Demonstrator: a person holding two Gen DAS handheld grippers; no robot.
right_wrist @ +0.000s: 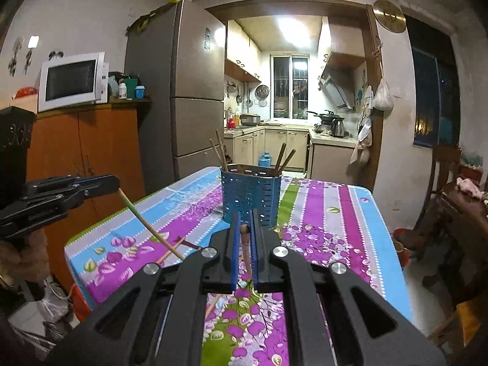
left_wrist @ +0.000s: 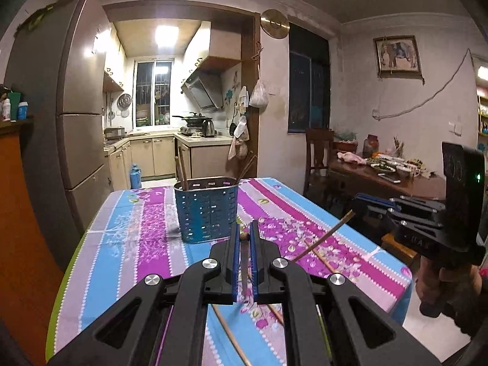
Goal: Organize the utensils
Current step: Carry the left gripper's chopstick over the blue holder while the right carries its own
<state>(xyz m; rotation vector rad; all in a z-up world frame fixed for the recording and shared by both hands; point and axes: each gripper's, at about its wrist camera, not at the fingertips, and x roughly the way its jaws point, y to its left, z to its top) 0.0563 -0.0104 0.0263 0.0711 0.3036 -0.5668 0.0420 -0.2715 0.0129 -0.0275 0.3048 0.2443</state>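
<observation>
A blue perforated utensil holder (left_wrist: 206, 209) stands on the striped tablecloth; it also shows in the right wrist view (right_wrist: 250, 194) with several chopsticks standing in it. My left gripper (left_wrist: 244, 231) is shut on a chopstick (left_wrist: 245, 262) just in front of the holder; from the right wrist view that chopstick (right_wrist: 146, 222) hangs from the left gripper (right_wrist: 117, 184). My right gripper (right_wrist: 244, 222) is shut on a brown chopstick (right_wrist: 245, 248); in the left wrist view that chopstick (left_wrist: 329, 233) slants out from the right gripper (left_wrist: 358, 202).
More chopsticks lie loose on the table (left_wrist: 137, 244) near its front edge, one (left_wrist: 323, 260) at the right and one (left_wrist: 231, 335) under my left gripper. A fridge (left_wrist: 73, 128) stands left, a dining table with dishes (left_wrist: 381, 177) right.
</observation>
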